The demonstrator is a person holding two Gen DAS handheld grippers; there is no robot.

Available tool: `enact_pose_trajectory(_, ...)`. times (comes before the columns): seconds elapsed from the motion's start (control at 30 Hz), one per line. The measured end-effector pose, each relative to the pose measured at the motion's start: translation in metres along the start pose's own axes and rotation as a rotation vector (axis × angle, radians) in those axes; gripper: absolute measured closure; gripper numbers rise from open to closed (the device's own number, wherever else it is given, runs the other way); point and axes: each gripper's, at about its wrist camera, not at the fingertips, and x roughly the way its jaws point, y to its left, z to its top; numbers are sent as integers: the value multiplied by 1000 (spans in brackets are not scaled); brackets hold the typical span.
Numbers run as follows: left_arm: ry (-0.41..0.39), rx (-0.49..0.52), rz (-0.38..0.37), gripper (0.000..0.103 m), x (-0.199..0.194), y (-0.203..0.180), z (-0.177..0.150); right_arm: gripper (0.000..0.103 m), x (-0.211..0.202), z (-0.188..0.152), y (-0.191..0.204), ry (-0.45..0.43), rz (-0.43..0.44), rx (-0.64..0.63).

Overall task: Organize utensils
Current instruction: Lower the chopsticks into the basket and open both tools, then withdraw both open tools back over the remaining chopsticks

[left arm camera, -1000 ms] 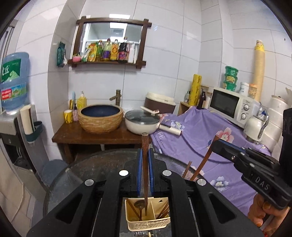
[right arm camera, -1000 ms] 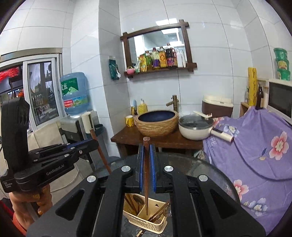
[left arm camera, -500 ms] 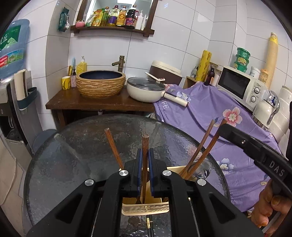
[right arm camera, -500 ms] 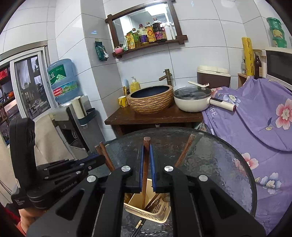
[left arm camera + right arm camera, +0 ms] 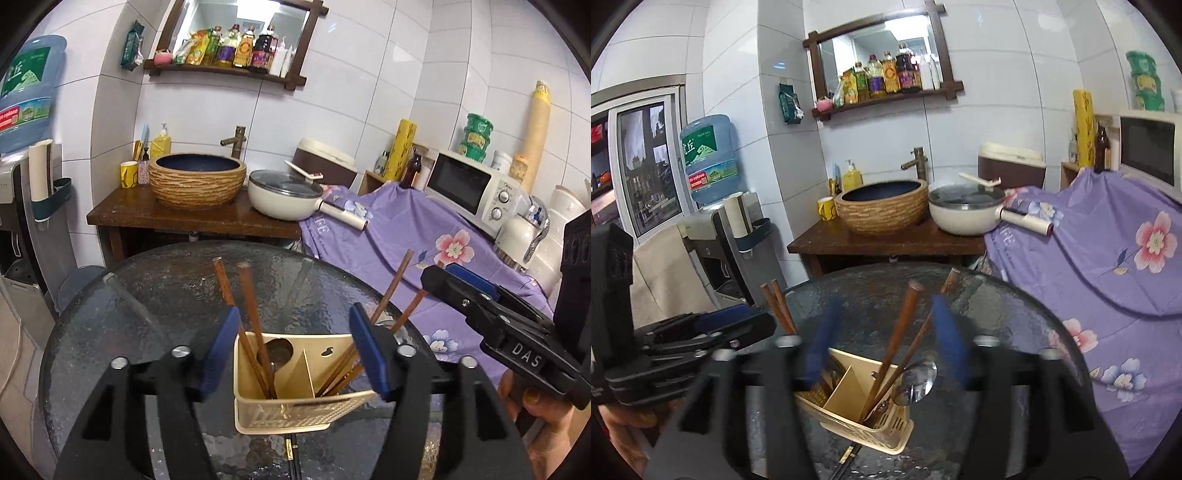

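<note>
Over the utensil caddy (image 5: pixel 280 413), both tongs (image 5: pixel 295 354) (image 5: pixel 882 339) gape empty.

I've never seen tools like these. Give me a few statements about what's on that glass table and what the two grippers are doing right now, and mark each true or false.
1. The left gripper is open. True.
2. The right gripper is clamped on a wooden utensil. False: its jaws are spread and grip nothing.
3. The utensil caddy has a divider splitting it into compartments. True.
4. The caddy lies tipped on its side. False: it stands upright on the glass table.
5. Wooden handles stick up out of the caddy. True.
6. The caddy is bright red. False: it is pale yellow.
</note>
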Motion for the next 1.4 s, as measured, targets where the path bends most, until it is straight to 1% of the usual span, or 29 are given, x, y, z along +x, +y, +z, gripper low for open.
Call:
enact_pose_trajectory(0.03,-7,6,6,36,-6,0,-4,40,-4,-2,1,-5,-13,-16)
enact_pose_trajectory(0.07,-16,10,19,32,-12,2,-9,39,-10,-6,2,-10,-29,-25)
enact_pose_trajectory(0.1,-18,12,26,29,-16,4,-14,37,-15,-10,1,-13,-42,-22)
enact_pose_trajectory(0.17,-17,12,46,20,-25,11,-26,27,-29,-21,2,-23,-66,-14)
enact_pose_trajectory(0.27,8,4,87,15,-34,27,-49,23,-48,-40,8,-46,-107,-48)
enact_pose_trajectory(0.33,37,-17,125,15,-38,42,-66,16,-58,-55,15,-55,-131,-81)
enact_pose_trajectory(0.4,84,-21,172,15,-37,56,-86,14,-62,-71,24,-39,-135,-121)
enact_pose_trajectory(0.43,108,-19,193,15,-36,60,-96,13,-61,-82,29,-13,-130,-151)
enact_pose_trajectory(0.47,125,-15,203,16,-35,63,-103,12,-57,-92,35,19,-124,-181)
enact_pose_trajectory(0.53,184,-14,225,18,-30,70,-128,12,-46,-124,51,101,-121,-251)
enact_pose_trajectory(0.57,207,-26,228,23,-28,74,-138,12,-42,-137,57,130,-121,-272)
enact_pose_trajectory(0.6,226,-37,226,26,-26,78,-145,12,-35,-155,64,177,-117,-293)
enact_pose_trajectory(0.67,273,-74,222,36,-22,85,-164,12,-26,-179,72,236,-103,-296)
enact_pose_trajectory(0.77,314,-99,226,46,-16,90,-180,12,-13,-212,81,328,-78,-264)
enact_pose_trajectory(0.8,321,-96,224,47,-15,90,-184,12,-11,-219,82,348,-71,-257)
enact_pose_trajectory(0.87,330,-89,227,50,-13,88,-190,12,-8,-230,85,381,-70,-246)
enact_pose_trajectory(1.13,346,-73,209,50,-8,74,-203,12,2,-256,93,469,-97,-242)
enact_pose_trajectory(1.4,346,-73,208,50,-11,73,-206,12,-1,-257,87,476,-104,-203)
